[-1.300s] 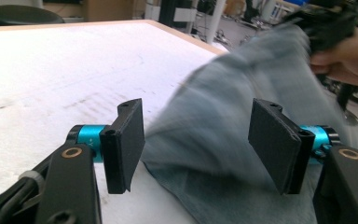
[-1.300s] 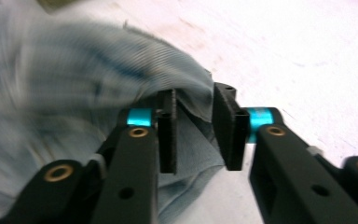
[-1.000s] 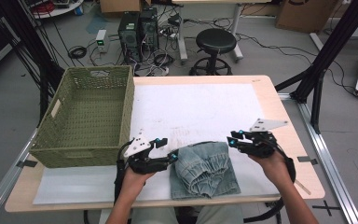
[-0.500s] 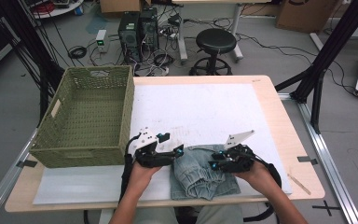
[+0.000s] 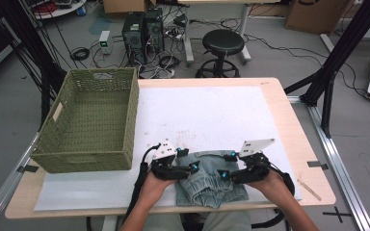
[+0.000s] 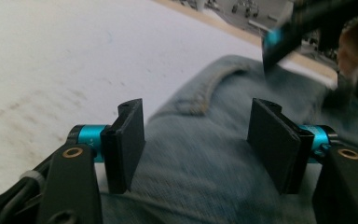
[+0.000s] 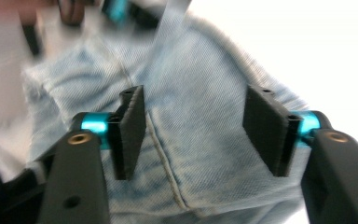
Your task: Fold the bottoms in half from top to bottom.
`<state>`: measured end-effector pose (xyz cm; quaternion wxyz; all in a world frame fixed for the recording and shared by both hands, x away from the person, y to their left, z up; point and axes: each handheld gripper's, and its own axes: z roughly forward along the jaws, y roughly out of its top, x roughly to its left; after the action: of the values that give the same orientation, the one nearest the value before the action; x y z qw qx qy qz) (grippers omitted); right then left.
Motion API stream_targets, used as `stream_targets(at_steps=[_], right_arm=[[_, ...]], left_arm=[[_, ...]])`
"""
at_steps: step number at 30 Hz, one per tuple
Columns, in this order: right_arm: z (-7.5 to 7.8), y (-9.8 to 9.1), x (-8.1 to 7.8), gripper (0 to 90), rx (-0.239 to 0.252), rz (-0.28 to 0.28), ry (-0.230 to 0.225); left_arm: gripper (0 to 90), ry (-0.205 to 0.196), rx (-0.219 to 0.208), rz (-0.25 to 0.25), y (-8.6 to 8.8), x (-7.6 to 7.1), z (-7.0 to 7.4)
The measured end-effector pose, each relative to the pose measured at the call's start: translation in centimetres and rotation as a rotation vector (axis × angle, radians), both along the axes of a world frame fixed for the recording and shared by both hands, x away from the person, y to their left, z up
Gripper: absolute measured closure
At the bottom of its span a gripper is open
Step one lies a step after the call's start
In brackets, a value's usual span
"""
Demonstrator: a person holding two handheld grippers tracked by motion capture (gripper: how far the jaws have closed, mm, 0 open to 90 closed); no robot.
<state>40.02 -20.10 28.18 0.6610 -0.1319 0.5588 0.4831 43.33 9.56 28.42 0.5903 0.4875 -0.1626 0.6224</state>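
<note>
My left gripper hangs over the near-left part of the folded denim garment, jaws spread with cloth showing between them but no pad pressing on it; they have just been narrowing a little. My right gripper sits over the garment's right half, pointing toward the left one, and its jaws have just been opening wide, so it holds nothing either. In the right gripper view a seam of the denim runs up between the two black jaws, and the cloth lies flat beneath them.

The garment lies bunched at the near edge of the white mat, just right of the green woven basket, which stands apart from it.

I judge the step to be taking a fresh hold on the denim to fold or lift it. To do that well I should lower each pair of jaws until one pad slides under an edge layer, bite on the thick hem or seam rather than a single loose ply, and close both sides evenly so the bundle does not unfold toward the basket.
</note>
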Motion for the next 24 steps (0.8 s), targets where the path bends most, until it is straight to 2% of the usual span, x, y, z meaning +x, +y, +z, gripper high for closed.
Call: stream_targets(at_steps=[2,4,5,10,12,15,17,19,20,21,22,24], right_arm=[[0.5,-0.3,0.1,33.2,0.086,-0.037,-0.019],[1.2,-0.1,0.9,30.5,0.166,-0.101,-0.005],[1.5,0.0,1.4,29.6,0.188,-0.127,-0.001],[2.2,1.0,3.4,29.7,0.205,-0.222,0.031],[2.2,0.9,3.5,30.0,0.21,-0.215,0.06],[2.2,0.7,3.2,30.0,0.197,-0.215,0.074],[2.2,0.2,2.6,30.1,0.193,-0.177,0.097],[2.4,-0.8,1.8,30.3,0.211,-0.086,0.12],[2.4,-1.2,1.6,30.3,0.228,-0.069,0.109],[2.5,-1.6,1.3,30.3,0.26,-0.065,0.086],[2.7,-1.7,1.4,30.3,0.277,-0.077,0.075],[3.0,-1.5,2.0,31.5,0.269,-0.113,0.09]], left_arm=[[37.6,0.002,0.005,-0.004,0.1,0.4,-0.1],[37.8,0.0,0.019,-0.012,0.3,0.6,-0.1],[37.7,0.004,0.022,-0.011,0.3,0.7,0.0],[38.1,-0.023,0.013,0.052,-0.3,1.0,-0.3],[38.5,-0.019,0.009,0.053,-0.4,1.0,-0.3],[38.4,-0.007,0.005,0.043,-0.2,0.7,-0.3],[37.5,-0.002,-0.042,0.035,0.3,-0.1,-0.2],[32.8,-0.006,-0.088,0.035,0.9,-0.6,0.0],[32.8,-0.007,-0.123,0.05,1.4,-0.7,0.1],[32.7,0.01,-0.136,0.063,1.6,-0.5,0.4],[32.0,0.044,-0.134,0.061,1.8,-0.3,0.5],[32.0,0.098,-0.116,0.078,1.7,0.4,0.7]])
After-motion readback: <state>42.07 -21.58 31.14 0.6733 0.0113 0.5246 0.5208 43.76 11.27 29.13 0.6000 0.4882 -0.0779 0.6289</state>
